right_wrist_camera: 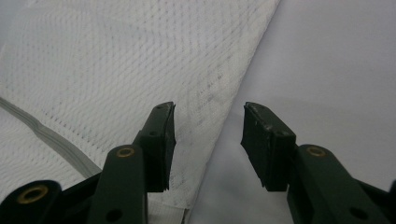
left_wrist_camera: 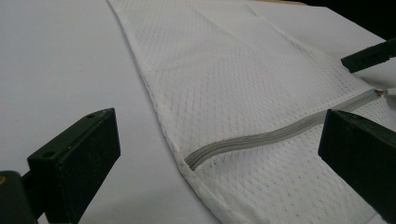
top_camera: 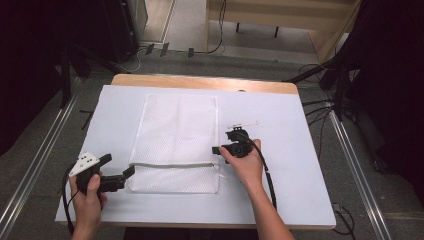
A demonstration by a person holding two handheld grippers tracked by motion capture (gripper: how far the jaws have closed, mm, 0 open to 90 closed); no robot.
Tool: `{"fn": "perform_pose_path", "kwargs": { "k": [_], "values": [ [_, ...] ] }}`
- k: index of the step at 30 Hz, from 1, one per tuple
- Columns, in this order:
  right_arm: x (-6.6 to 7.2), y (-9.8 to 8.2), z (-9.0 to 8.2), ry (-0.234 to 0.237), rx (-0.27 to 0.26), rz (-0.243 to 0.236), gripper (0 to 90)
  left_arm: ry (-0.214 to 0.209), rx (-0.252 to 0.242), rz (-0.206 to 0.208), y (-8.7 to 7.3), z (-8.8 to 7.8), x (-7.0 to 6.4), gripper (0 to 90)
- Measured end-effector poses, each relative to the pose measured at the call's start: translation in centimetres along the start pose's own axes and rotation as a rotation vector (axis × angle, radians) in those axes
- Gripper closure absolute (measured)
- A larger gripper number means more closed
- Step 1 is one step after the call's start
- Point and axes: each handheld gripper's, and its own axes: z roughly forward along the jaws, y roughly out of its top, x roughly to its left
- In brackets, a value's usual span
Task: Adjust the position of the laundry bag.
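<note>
A white mesh bag [top_camera: 175,135] lies flat in the middle of the white-covered table [top_camera: 295,165], with a grey zipper [top_camera: 172,164] running across it near its front end. My left gripper [top_camera: 119,165] is open at the bag's front left corner, its jaws spread wide either side of the zipper's left end [left_wrist_camera: 210,151]. At the bag's right edge my right gripper [top_camera: 223,142] is open too. In the right gripper view the bag's right edge [right_wrist_camera: 219,121] runs between the two jaws and the zipper [right_wrist_camera: 51,140] lies to their left. Neither gripper holds anything.
A small zipper pull [left_wrist_camera: 380,92] sits at the zipper's right end, just below the other gripper's jaw [left_wrist_camera: 369,55]. The table's wooden back edge [top_camera: 200,81] is beyond the bag. Cables, metal rails and dark stands surround the table on the floor.
</note>
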Motion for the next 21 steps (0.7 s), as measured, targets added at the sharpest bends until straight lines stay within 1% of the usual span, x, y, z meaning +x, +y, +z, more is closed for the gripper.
{"fn": "perform_pose_path", "kwargs": {
  "k": [3,6,8,10,13,14,15,17,18,19,20,21],
  "values": [
    [0.0,0.1,0.3,-0.002,0.013,0.007,55.5,-0.002,0.003,0.002,0.0,0.0,0.0,0.0],
    [0.1,0.3,0.8,0.0,0.026,0.025,56.2,-0.002,0.005,0.003,0.0,0.0,-0.1,0.0],
    [0.2,0.3,0.9,0.001,0.031,0.025,57.4,-0.002,0.005,0.004,0.0,0.0,-0.1,0.0],
    [0.3,0.3,1.0,-0.021,0.03,0.021,60.6,-0.001,0.004,0.003,0.0,0.0,-0.1,0.0],
    [0.7,0.2,1.1,-0.058,0.029,0.016,67.1,-0.006,0.013,0.009,0.0,0.1,-0.2,0.0],
    [0.9,0.2,1.1,-0.084,0.029,0.001,69.3,-0.006,0.013,0.008,0.0,0.1,-0.2,0.0],
    [1.1,0.2,1.2,-0.099,0.029,-0.008,70.5,-0.01,0.015,0.006,-0.1,0.2,-0.3,0.0],
    [1.6,0.1,1.3,-0.129,0.031,-0.044,75.3,-0.012,0.017,0.014,-0.1,0.2,-0.3,0.0],
    [1.8,0.1,1.3,-0.15,0.034,-0.062,81.2,-0.013,0.018,0.015,-0.1,0.2,-0.3,0.0],
    [1.8,0.1,1.4,-0.153,0.038,-0.062,86.6,-0.012,0.018,0.016,-0.1,0.2,-0.3,0.0],
    [1.8,0.1,1.4,-0.141,0.047,-0.055,89.9,-0.012,0.019,0.016,-0.1,0.2,-0.3,0.0],
    [1.7,0.1,1.4,-0.138,0.044,-0.055,90.0,-0.012,0.02,0.015,-0.1,0.2,-0.3,0.0]
  ]
}}
